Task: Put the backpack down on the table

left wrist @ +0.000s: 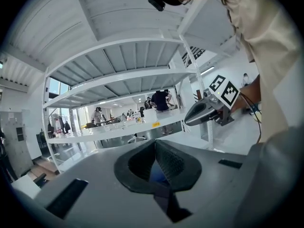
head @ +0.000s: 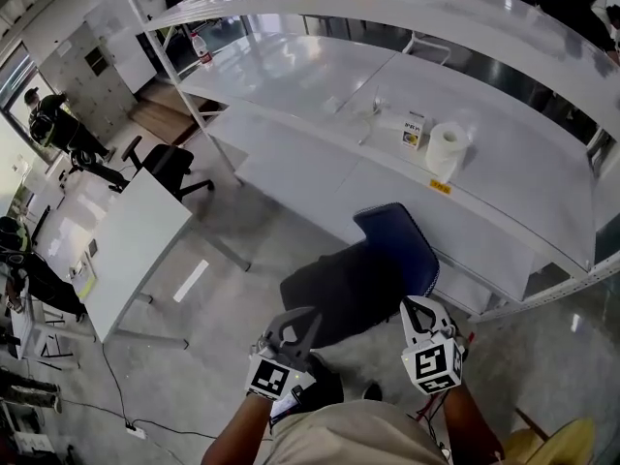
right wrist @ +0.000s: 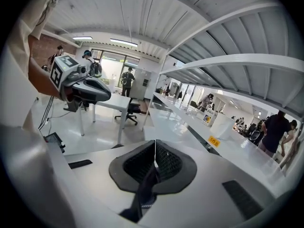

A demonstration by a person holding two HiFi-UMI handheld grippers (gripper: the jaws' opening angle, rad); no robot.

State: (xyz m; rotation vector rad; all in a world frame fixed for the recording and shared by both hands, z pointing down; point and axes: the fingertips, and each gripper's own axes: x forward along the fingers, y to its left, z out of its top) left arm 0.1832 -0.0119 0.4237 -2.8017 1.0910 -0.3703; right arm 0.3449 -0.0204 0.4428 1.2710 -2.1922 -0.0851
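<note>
A dark backpack [head: 341,291] with a blue panel hangs in the air in front of the long white table [head: 504,172], between my two grippers. My left gripper [head: 296,318] is shut on a dark blue strap [left wrist: 160,177] of the pack. Its pads meet on the fabric in the left gripper view, where the left gripper [left wrist: 155,145] fills the lower picture. My right gripper [head: 419,310] is shut on a black strap [right wrist: 146,186], which runs down from the closed right gripper [right wrist: 155,150]. Most of the pack is hidden in both gripper views.
On the table stand a paper roll [head: 447,149], a small box [head: 414,130] and a bottle [head: 201,48]; a shelf runs above it. A smaller white desk [head: 126,250] and an office chair [head: 165,168] stand at the left. People stand at the far left and beyond the table.
</note>
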